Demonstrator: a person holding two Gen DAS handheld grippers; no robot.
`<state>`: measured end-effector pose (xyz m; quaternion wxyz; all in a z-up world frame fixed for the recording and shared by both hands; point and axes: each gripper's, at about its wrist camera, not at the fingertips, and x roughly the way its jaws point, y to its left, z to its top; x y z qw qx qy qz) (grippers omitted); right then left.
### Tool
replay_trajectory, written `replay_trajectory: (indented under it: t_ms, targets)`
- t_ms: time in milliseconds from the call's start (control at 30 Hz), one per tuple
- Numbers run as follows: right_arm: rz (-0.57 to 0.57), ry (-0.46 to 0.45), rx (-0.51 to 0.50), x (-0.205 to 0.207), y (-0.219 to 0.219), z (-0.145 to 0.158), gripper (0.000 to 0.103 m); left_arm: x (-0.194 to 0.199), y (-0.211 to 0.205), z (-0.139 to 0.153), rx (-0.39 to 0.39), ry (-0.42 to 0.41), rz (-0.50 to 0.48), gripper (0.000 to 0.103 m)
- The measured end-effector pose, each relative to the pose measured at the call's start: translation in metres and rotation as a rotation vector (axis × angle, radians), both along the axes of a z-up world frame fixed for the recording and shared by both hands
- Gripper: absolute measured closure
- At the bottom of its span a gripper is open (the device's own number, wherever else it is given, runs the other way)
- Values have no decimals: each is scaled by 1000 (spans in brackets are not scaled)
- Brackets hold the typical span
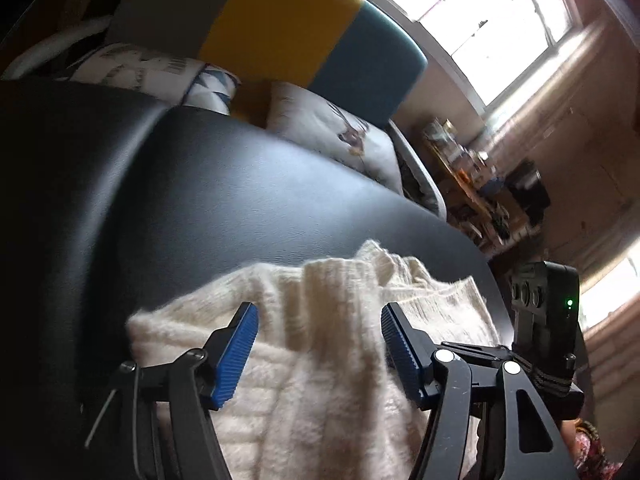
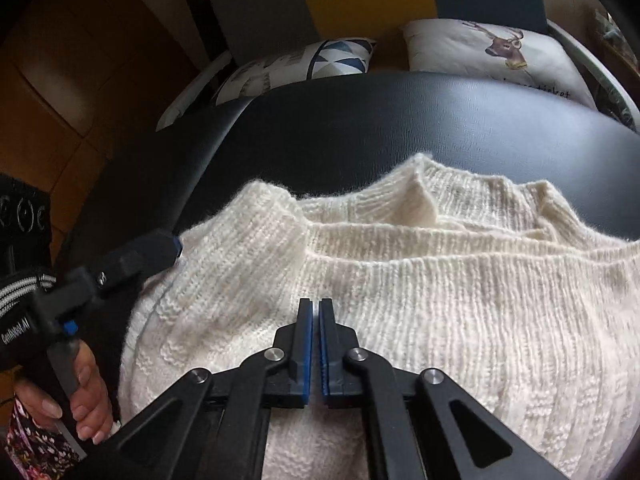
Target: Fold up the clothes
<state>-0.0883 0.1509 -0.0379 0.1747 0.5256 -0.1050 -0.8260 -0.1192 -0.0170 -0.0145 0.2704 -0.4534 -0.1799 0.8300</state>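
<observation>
knitwear first: a cream ribbed sweater (image 2: 420, 280) lies bunched on the black padded counter (image 2: 360, 120), its folded layers stacked in ridges that run side to side across the right wrist view, so the long axis of the pile lies crosswise to both tools.

right tool (image 2: 316, 308) hangs over the middle of the sweater, pointing steeply down at it, with its blue pads drawn together to a thin slit. no knit shows between them, so it looks closed on nothing, though whether the tips pinch a few fibres underneath cannot be made out.

left tool (image 1: 318, 316) stands partly open over the left part of the sweater, and in its own view a raised ridge of knit rises between the two blue pads without either pad pressing it. in the right wrist view the same tool (image 2: 176, 246) comes in from the left edge, its tip at the sweater's left border, with the person's hand (image 2: 86, 396) on its handle.

judging by this, the left tool is the nearer to an edge worth gripping; the sweater lies ahead of and below both tools, and a fold would likely carry the left border across toward the right.
</observation>
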Motion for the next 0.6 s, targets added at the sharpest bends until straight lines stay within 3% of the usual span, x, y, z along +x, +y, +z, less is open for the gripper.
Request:
replay_trajectory:
  t_ms: [133, 200, 233, 300, 400, 433, 500, 533, 567, 600]
  targets:
    - [-7, -13, -32, -5, 5, -5, 101, -20, 26, -18, -10, -101, -100, 39]
    - [-16, -18, -51, -2, 12, -4, 101, -21, 34, -24, -6, -126, -138, 58]
    - [-21, -19, -58, 2, 18, -4, 102, -19, 35, -25, 9, -132, -150, 76]
    - [-33, -19, -69, 4, 24, -4, 103, -16, 34, -24, 46, -139, -160, 79]
    - [-43, -17, -87, 4, 32, -3, 103, -7, 21, -15, 172, -118, -160, 79]
    - [-47, -17, -94, 4, 34, -4, 103, -4, 15, -12, 218, -109, -148, 77]
    - [-51, -18, -97, 6, 36, -3, 103, -2, -4, -8, 307, -92, -88, 56]
    - [-50, -17, -94, 6, 37, -3, 103, -1, -14, -8, 351, -86, -49, 36]
    - [-49, -15, -90, 7, 38, -3, 103, -2, -20, -10, 364, -91, -21, 29]
    - [-49, -14, -86, 7, 38, -2, 103, -4, -23, -12, 354, -103, -2, 29]
